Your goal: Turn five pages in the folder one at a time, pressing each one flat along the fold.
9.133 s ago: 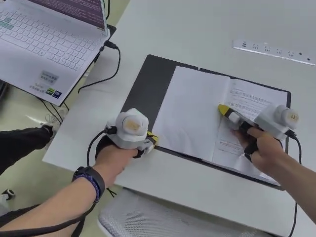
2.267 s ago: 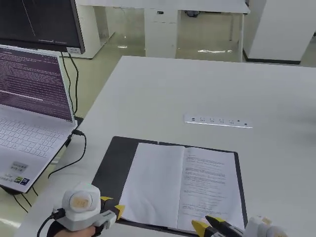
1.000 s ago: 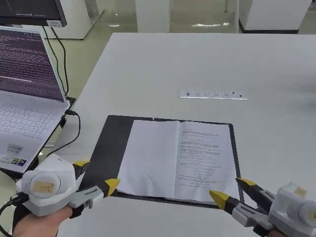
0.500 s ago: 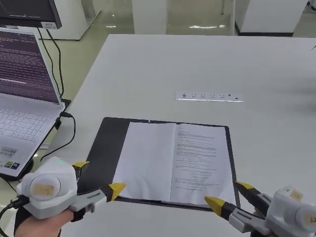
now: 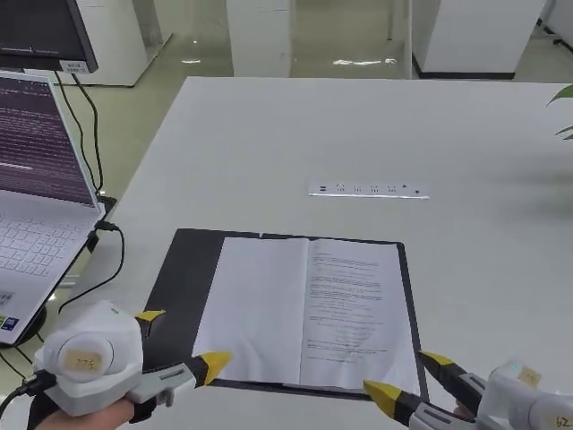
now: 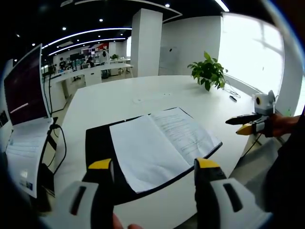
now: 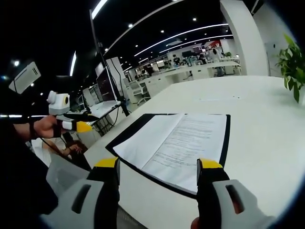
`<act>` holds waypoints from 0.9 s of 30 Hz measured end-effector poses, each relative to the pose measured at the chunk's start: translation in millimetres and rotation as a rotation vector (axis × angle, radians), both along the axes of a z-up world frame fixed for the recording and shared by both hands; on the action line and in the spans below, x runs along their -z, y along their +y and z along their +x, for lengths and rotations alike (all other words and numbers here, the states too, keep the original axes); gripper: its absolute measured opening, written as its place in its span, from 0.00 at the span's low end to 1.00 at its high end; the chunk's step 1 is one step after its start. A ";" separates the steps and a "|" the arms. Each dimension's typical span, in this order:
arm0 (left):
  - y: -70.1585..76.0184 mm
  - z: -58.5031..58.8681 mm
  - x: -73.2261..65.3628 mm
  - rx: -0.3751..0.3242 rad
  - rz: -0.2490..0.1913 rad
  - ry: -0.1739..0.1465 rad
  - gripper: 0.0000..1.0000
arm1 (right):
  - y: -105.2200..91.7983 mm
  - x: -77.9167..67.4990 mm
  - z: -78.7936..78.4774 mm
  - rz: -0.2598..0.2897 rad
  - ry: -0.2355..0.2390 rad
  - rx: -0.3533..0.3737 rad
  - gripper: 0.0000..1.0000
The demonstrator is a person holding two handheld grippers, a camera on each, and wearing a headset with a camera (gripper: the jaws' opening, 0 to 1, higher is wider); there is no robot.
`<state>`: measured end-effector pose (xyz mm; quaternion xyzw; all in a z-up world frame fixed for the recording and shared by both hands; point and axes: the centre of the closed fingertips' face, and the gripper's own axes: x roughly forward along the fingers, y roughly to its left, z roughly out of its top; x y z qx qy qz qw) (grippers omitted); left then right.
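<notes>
The black folder (image 5: 179,278) lies open and flat on the white table, with a blank white page (image 5: 255,305) on its left and a printed page (image 5: 354,309) on its right. My left gripper (image 5: 183,340) hovers open off the folder's near left corner, holding nothing. Off the near right corner my right gripper (image 5: 403,376) is open too, its tips just short of the printed page. In the left gripper view the folder (image 6: 97,138) sits beyond my left gripper (image 6: 153,164), with the right gripper (image 6: 245,125) at the right. The right gripper view looks past my right gripper (image 7: 158,163) at the folder (image 7: 138,129) and the left gripper (image 7: 78,121).
An open laptop (image 5: 27,179) stands at the left with a black cable (image 5: 98,260) running to it, below a monitor (image 5: 36,36). A white power strip (image 5: 367,190) lies beyond the folder. A plant (image 5: 564,107) shows at the right edge. The table's near edge is under my hands.
Nine seconds ago the right gripper pressed on the printed page; since then both grippers have drawn back to the folder's near edge and opened. The head camera has shifted over the last second.
</notes>
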<state>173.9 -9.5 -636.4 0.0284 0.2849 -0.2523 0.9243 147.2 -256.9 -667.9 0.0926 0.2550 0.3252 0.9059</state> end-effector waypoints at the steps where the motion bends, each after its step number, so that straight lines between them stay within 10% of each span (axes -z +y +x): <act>1: -1.4 0.5 0.0 0.004 -0.001 0.000 0.68 | -0.8 -0.3 0.0 0.003 0.001 0.003 0.65; 27: -74.6 18.4 14.0 0.202 0.003 0.022 0.68 | -1.4 5.3 -5.5 -0.014 0.016 0.002 0.66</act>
